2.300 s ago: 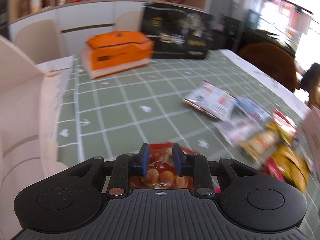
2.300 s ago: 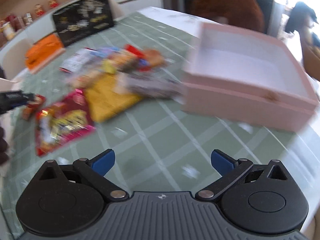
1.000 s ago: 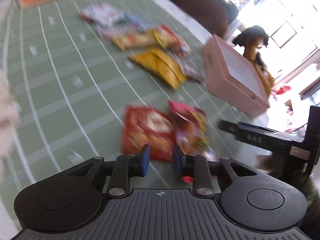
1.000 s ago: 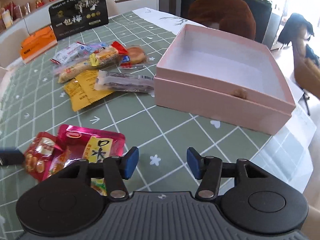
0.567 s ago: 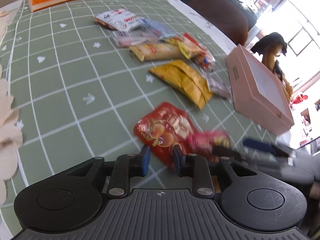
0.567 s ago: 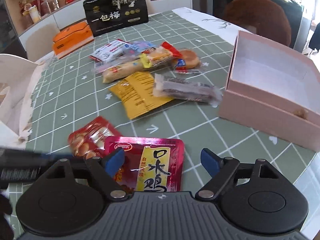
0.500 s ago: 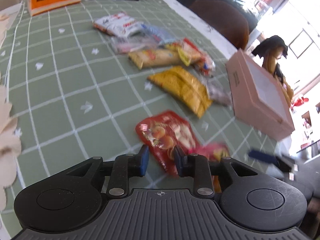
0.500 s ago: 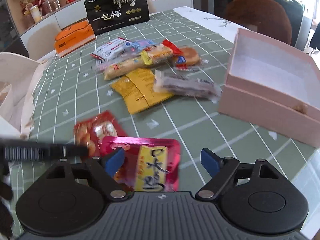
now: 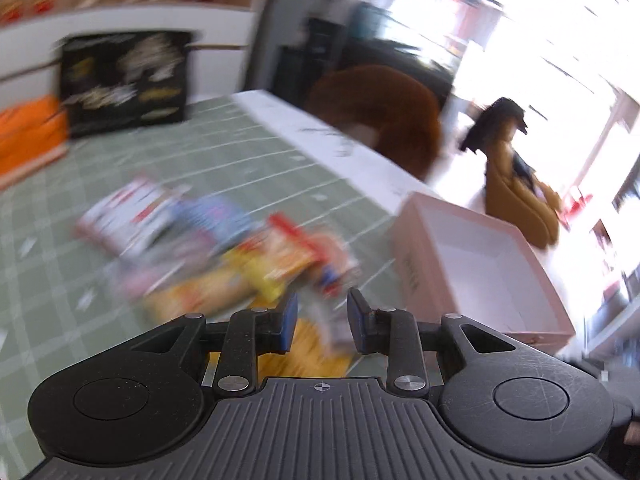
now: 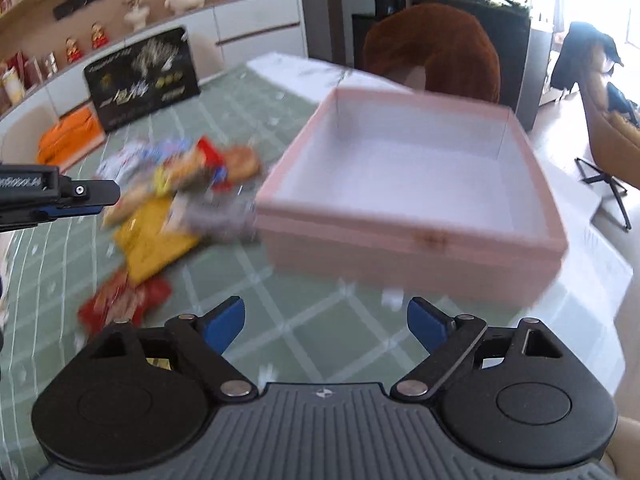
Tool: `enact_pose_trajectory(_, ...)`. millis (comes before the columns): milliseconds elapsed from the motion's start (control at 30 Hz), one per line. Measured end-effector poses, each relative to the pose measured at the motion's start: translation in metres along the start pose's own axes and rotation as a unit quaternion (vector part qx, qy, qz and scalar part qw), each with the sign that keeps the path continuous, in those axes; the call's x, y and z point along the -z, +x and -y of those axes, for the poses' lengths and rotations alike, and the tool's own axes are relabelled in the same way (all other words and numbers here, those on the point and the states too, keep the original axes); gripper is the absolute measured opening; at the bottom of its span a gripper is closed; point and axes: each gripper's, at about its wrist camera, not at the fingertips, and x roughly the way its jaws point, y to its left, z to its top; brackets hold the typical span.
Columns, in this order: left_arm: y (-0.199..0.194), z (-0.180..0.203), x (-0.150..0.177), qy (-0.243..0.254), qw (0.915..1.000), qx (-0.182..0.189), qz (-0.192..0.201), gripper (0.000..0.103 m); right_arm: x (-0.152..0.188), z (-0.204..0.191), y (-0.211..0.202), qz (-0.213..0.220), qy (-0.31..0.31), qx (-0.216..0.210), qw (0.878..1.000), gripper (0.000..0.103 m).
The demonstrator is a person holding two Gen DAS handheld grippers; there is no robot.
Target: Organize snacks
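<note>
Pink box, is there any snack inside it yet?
No, in the right wrist view the pink box shows only its bare white inside, and the snacks lie on the table beside it.

Black box [image 10: 142,88] lettering is too blurred to read

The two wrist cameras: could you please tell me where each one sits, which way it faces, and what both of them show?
Left wrist: sits on the left gripper, facing across the table toward the blurred snack pile; its fingers stand narrowly apart.
Right wrist: sits on the right gripper, facing the pink box; its fingers are wide open, and the left gripper enters at the left edge.
Shared: pink box, snack pile, black box, brown chair.
</note>
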Motion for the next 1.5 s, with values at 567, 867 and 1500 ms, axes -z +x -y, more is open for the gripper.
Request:
enact_pose_trajectory(567, 0.024, -0.001, 0.061, -0.012, 0.9828, 0.105, -0.151, 0.025, -0.005, 0.019, 0.004, -0.031, 0.016, -0.013, 0.999, 0.089)
enact_pose_trajectory(867, -0.036, -0.035, 0.063, -0.05, 0.9955, -0.05, -0.062, 0.027, -0.022, -0.028, 0.05, -0.074, 0.028, -0.027, 0.997, 0.089)
enact_pose_trajectory(1500, -0.007, -0.005, 0.066, 0.096, 0.9841, -0.109, -0.102, 0.041, 0.022, -0.025, 0.019, -0.045, -0.038, 0.034, 0.998, 0.058)
